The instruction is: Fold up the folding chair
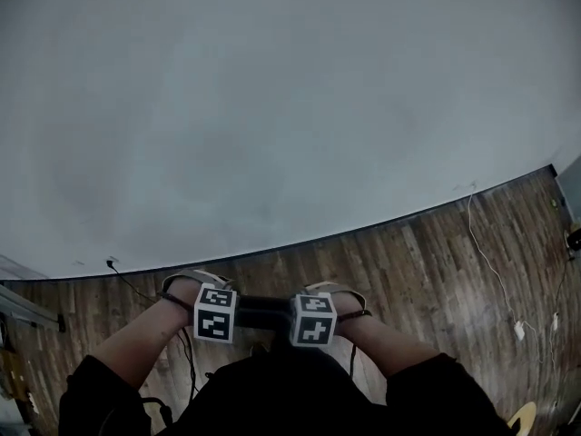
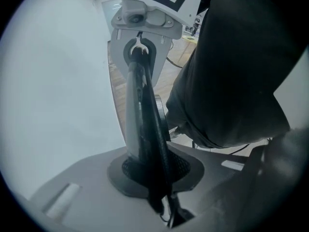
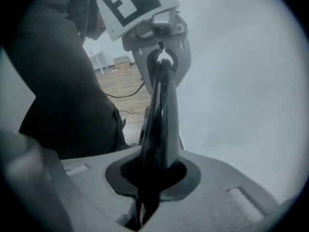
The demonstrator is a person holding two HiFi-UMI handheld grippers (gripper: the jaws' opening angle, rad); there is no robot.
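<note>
Fingers (image 2: 145, 129) of the left gripper (image 2: 140, 71) and the right gripper (image 3: 163, 76) are clenched together beside the white wall (image 1: 272, 107); whether they pinch the folding chair cannot be told.

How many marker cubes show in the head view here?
2. One cube sits just left of the dark chair bar, the other just right of it. None appears hidden.

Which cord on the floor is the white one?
The white cord lies on the right, trailing from the wall across the wooden floor. The cord on the left is black.
</note>
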